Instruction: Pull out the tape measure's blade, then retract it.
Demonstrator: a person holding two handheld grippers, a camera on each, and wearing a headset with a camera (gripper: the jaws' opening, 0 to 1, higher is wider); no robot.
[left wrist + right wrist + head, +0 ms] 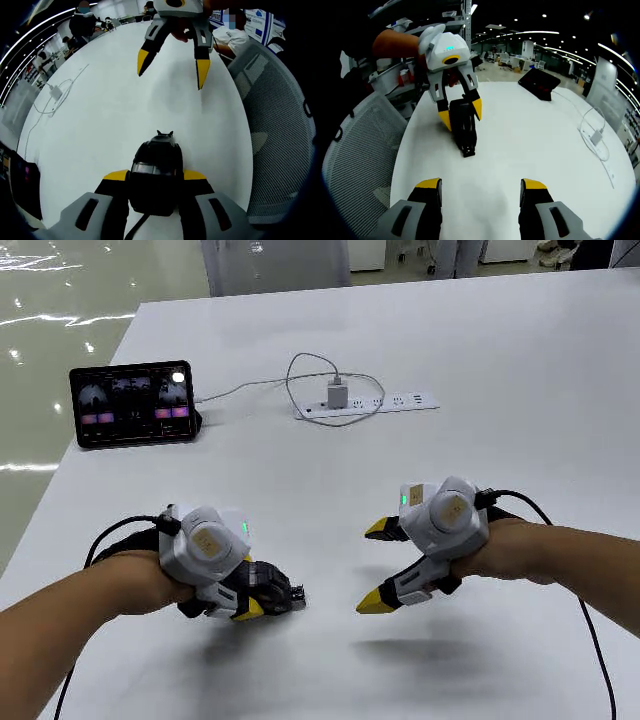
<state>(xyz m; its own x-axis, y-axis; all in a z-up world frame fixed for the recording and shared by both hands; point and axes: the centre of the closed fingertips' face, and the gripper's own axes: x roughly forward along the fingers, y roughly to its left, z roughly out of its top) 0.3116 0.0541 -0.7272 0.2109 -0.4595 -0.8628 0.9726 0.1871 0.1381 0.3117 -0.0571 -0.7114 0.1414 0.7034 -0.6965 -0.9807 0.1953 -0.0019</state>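
Note:
A black tape measure (272, 588) rests on the white table, held between the yellow-tipped jaws of my left gripper (258, 598). In the left gripper view the tape measure (156, 170) sits between the jaws with its blade tab pointing toward the other gripper. My right gripper (378, 565) hovers open to the right of it, jaws spread and facing the tape. The right gripper view has the tape measure (463, 125) a short way ahead, clamped by the left gripper (461, 114), while my right gripper (481, 186) stands open with nothing in it. No blade is drawn out.
A tablet (133, 403) stands at the back left of the table (500, 360). A white power strip (372, 404) with a charger and looped cable lies behind the grippers. A mesh chair (280, 130) stands past the table's near edge.

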